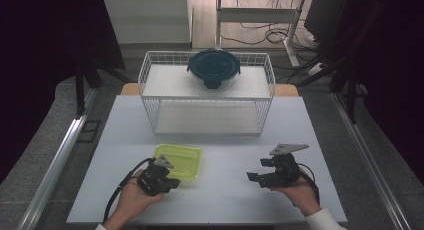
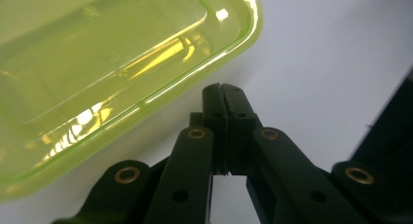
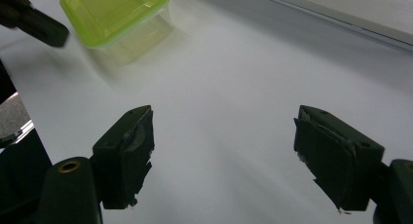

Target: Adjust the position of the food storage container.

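Here, the yellow-green container (image 1: pixel 179 160) sits lid-on toward the near left part of the white worktop (image 1: pixel 230 140), roughly midway between the wire basket (image 1: pixel 207 92) at the far edge and the near edge. The left gripper (image 1: pixel 171 182) is held in the person's left hand (image 1: pixel 132 197) just beside the container's near right corner. In the left gripper view its two black jaws are pressed together with nothing between them, their tips over bare worktop just off the rounded corner of the container (image 2: pixel 112 73); whether they touch its rim cannot be told.

The right gripper (image 1: pixel 256 170) rests in the right hand (image 1: pixel 299 190) toward the near right part of the worktop, well apart from the container and pointing across toward it. Its jaws stand wide apart, as the right gripper view makes plain: one pad (image 3: pixel 129 151) at the left and the other at the right, with only white worktop between them. Farther off in that view the container (image 3: pixel 119 19) shows with the dark tip of the left gripper (image 3: pixel 36 27) just beside it.

The wire basket stands along the far edge of the worktop, in the middle. On its upper shelf, toward the far side, sits a round glass bowl with a dark lid (image 1: pixel 213 68), clipped at the sides.
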`<control>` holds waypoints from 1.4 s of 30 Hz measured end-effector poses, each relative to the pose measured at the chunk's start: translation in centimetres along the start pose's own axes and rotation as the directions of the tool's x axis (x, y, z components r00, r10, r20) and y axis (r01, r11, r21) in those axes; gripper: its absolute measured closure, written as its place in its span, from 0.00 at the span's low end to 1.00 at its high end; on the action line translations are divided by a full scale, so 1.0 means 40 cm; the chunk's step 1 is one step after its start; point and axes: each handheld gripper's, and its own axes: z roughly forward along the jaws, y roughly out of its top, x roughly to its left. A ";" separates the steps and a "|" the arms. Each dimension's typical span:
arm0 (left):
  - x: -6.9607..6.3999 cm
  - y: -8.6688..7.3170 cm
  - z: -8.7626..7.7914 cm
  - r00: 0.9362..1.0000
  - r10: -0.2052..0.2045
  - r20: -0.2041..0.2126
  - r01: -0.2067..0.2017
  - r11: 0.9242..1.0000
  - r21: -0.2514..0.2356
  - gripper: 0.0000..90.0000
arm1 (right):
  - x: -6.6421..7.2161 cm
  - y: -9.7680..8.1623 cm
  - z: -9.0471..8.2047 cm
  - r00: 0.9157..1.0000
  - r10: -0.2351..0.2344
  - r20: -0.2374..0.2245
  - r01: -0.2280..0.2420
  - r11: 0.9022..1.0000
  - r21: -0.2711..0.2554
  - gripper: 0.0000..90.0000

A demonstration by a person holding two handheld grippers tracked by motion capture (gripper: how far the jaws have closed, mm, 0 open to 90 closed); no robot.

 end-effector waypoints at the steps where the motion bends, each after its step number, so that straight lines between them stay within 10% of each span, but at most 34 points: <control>1: 0.010 0.001 -0.024 1.000 -0.016 -0.006 0.015 0.999 -0.038 0.99 | -0.001 0.000 0.000 1.000 0.000 0.000 0.000 1.000 -0.002 0.25; 6: 0.092 0.005 -0.099 0.991 -0.104 -0.082 0.093 0.987 -0.129 0.99 | -0.004 -0.001 0.000 1.000 0.000 0.008 0.000 1.000 -0.008 0.25; 15: 0.236 0.016 -0.080 0.957 -0.212 -0.200 0.197 0.976 -0.090 1.00 | -0.005 0.000 0.000 1.000 0.010 0.014 -0.010 1.000 -0.013 0.25; 29: 0.258 -0.003 -0.010 0.958 -0.231 -0.171 0.234 0.972 -0.006 1.00 | -0.015 -0.005 -0.001 0.999 0.026 0.026 -0.026 1.000 -0.017 0.25; 42: 0.219 0.006 0.023 0.974 -0.203 -0.102 0.206 0.978 0.021 1.00 | -0.015 -0.005 0.000 0.999 0.026 0.027 -0.026 1.000 -0.014 0.25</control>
